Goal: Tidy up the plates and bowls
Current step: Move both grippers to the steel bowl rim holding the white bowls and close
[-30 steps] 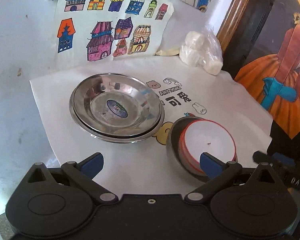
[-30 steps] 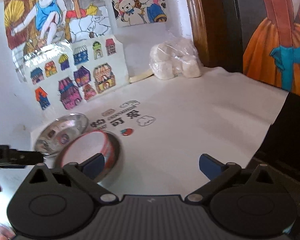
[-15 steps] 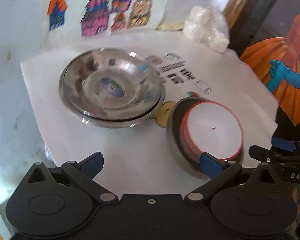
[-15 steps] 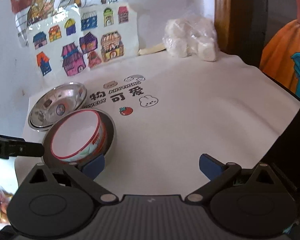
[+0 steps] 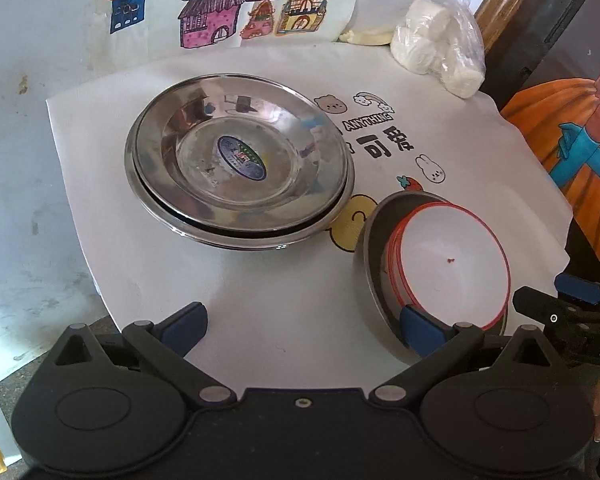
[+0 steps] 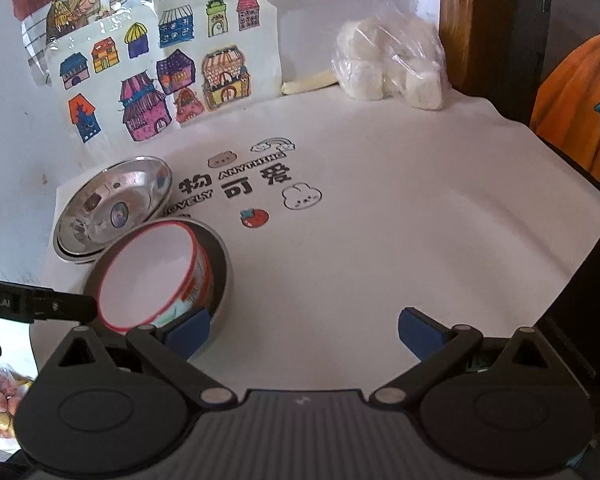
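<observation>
White printed cloth (image 5: 260, 320) covers the table. Steel plates (image 5: 240, 168) sit stacked; right of that stack, the red-rimmed bowl (image 5: 452, 264) nests in a grey bowl (image 5: 374, 264), mouth up, no long axis. Your left gripper (image 5: 302, 322) and right gripper (image 6: 304, 330) gape, empty. Stacking looks nearly finished; next, likely withdraw.

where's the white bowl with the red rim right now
The red-rimmed white bowl sits nested inside a grey metal bowl on the white printed cloth, right of the stacked steel plates in the left wrist view, by the strawberry print.
</observation>
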Tool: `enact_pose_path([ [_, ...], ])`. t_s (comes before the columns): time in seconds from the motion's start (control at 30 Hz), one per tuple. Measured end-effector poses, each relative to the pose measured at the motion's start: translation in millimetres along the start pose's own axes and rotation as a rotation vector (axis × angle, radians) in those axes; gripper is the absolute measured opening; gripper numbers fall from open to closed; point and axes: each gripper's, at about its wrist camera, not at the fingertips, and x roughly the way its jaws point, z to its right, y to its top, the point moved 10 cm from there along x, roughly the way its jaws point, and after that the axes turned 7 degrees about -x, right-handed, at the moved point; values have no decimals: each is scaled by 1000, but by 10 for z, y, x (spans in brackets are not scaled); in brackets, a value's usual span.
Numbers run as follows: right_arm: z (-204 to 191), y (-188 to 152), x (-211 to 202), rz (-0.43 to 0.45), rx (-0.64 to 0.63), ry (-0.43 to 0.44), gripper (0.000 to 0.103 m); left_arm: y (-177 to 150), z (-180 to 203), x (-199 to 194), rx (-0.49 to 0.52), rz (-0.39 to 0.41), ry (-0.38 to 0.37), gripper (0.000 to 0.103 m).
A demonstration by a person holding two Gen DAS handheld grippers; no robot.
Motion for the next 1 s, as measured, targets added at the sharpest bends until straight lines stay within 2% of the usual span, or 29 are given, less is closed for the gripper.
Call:
enact_pose_path([
  [0.33, -77, 50, 98, -36, -58, -17, 103, 46, 16, 68, 29, 10, 48, 102],
  [0.8, -136, 53, 191, -79, -99, -43, 103, 3, 90, 9, 78, 34, 46, 102],
  [1.0, -131, 58, 201, -84, -113, -50, 103, 30, 35, 28, 38, 23, 24, 102],
])
